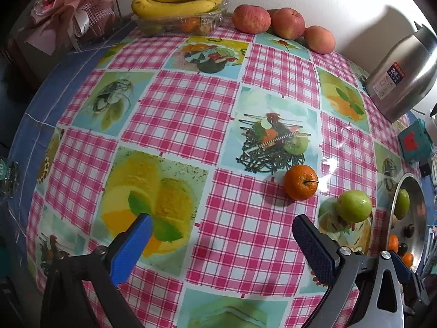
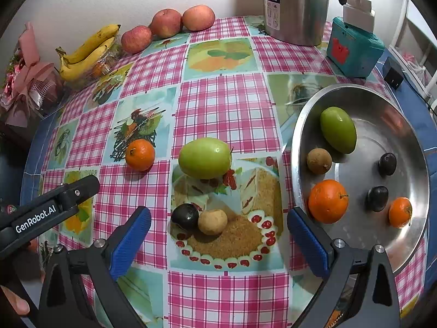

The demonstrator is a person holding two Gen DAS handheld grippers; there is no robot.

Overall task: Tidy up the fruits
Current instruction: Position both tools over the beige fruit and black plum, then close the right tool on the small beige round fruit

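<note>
A metal plate at the right holds a green fruit, a brown fruit, two oranges and two dark plums. On the cloth lie a green fruit, an orange, a dark plum and a brown fruit. My right gripper is open, with the plum and brown fruit between its fingers. My left gripper is open and empty above the cloth; the orange and green fruit lie ahead to its right.
Bananas lie on a clear container at the back, with three apples beside them. A steel jug and a teal box stand at the back right. A pink bouquet sits at the left edge.
</note>
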